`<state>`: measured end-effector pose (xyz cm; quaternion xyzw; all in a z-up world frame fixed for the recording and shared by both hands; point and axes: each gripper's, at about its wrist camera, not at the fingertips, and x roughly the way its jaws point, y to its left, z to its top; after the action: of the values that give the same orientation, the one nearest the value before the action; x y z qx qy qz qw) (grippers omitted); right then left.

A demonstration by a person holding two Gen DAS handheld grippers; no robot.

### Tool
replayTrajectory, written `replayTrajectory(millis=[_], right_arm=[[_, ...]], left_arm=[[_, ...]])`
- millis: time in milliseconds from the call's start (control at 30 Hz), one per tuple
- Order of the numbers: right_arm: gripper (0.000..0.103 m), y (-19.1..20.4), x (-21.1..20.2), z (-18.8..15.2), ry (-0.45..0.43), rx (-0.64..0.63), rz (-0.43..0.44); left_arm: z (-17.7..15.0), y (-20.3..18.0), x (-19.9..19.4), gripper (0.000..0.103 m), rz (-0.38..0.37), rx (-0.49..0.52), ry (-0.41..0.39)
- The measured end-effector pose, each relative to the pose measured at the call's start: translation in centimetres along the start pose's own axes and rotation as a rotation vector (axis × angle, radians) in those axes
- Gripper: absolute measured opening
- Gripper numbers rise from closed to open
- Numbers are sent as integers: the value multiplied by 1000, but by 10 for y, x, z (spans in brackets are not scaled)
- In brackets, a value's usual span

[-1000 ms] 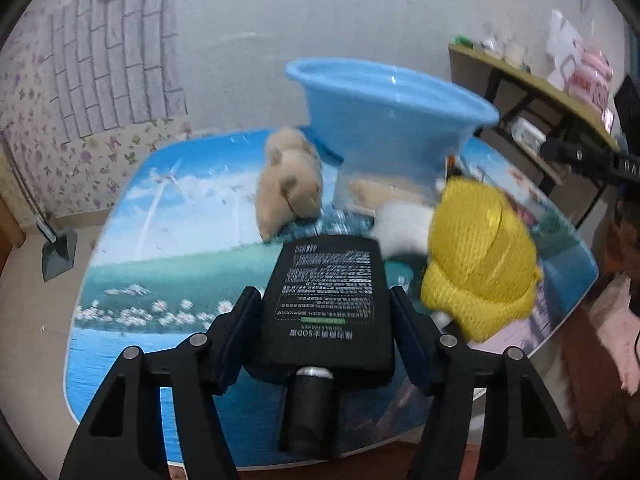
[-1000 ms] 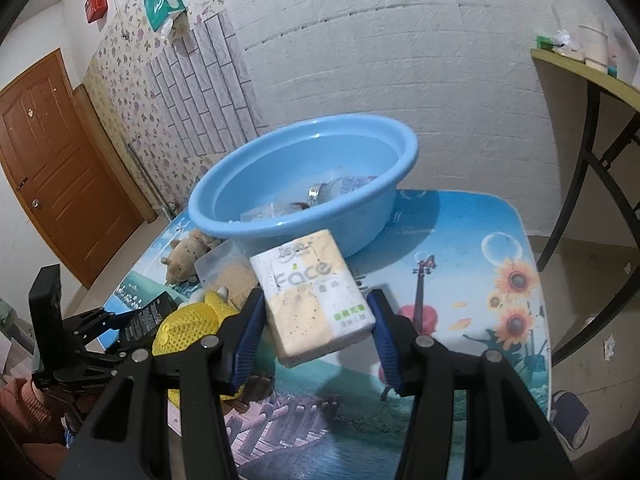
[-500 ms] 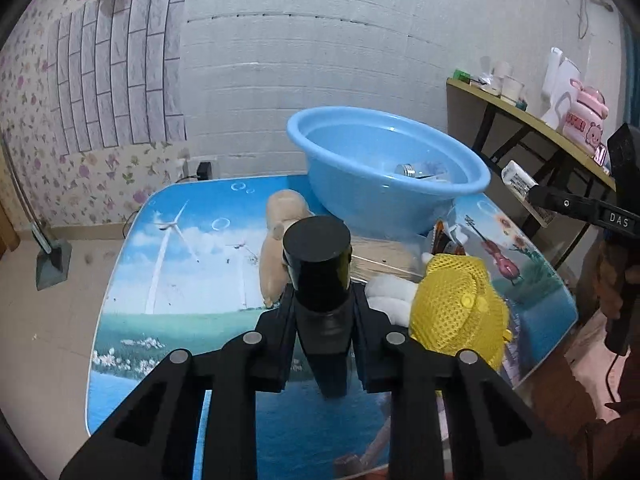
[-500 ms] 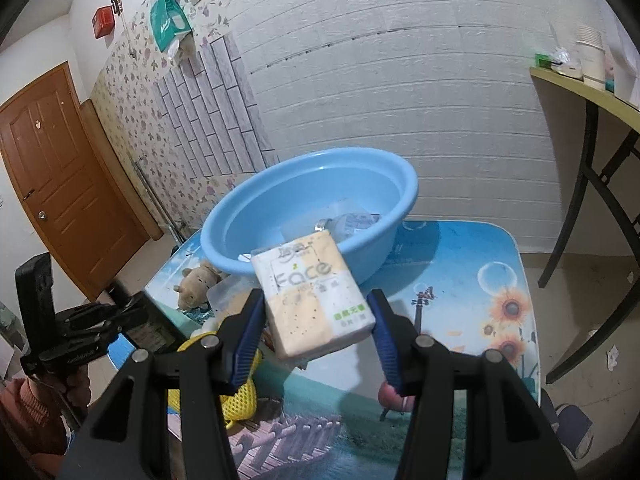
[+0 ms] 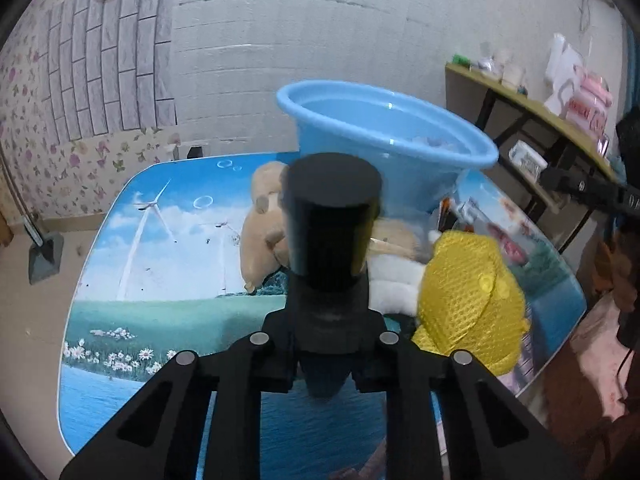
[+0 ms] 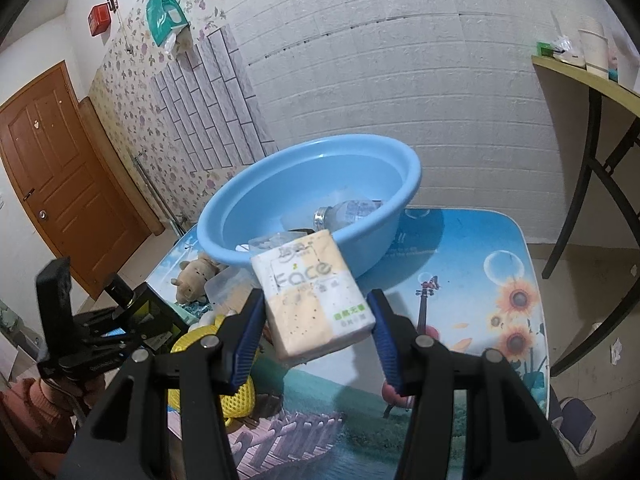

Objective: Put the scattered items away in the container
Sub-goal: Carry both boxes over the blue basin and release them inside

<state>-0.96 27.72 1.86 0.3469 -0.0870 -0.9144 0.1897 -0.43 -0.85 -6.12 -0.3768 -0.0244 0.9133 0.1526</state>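
The blue basin [image 6: 312, 196] sat at the back of the worktop [image 6: 472, 280], a clear bottle [image 6: 348, 212] lying inside. The right claw [image 6: 316, 320] was clamped on a tissue pack [image 6: 314, 294] held above the worktop. The left claw [image 5: 328, 344] gripped a black bottle [image 5: 330, 232], cap toward the camera, before a plush toy [image 5: 262, 224] and yellow mesh item [image 5: 468, 300].

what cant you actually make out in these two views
- Black bottle, left wrist view: its cap fills the view, so its label and body are hidden.
- Blue basin, left wrist view: seen from low, its contents are blurred.
- Tissue pack, right wrist view: small print too small to read.
- Left gripper, right wrist view: fingertips hidden behind the bottle.
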Motion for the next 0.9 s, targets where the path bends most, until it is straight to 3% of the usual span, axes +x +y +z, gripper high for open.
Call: replayTrajectory(millis=[167, 367, 600, 900], right_arm=[[51, 1, -2, 2, -14, -9, 4], [51, 5, 6, 11, -28, -26, 27], [51, 11, 24, 29, -30, -35, 38], [51, 7, 63, 56, 5, -45, -16]], left_arm=[[14, -5, -23, 18, 19, 15, -72], [53, -18, -40, 18, -2, 24, -150], [88, -39, -15, 18, -34, 50, -142], [128, -59, 25, 18, -33, 101, -157]])
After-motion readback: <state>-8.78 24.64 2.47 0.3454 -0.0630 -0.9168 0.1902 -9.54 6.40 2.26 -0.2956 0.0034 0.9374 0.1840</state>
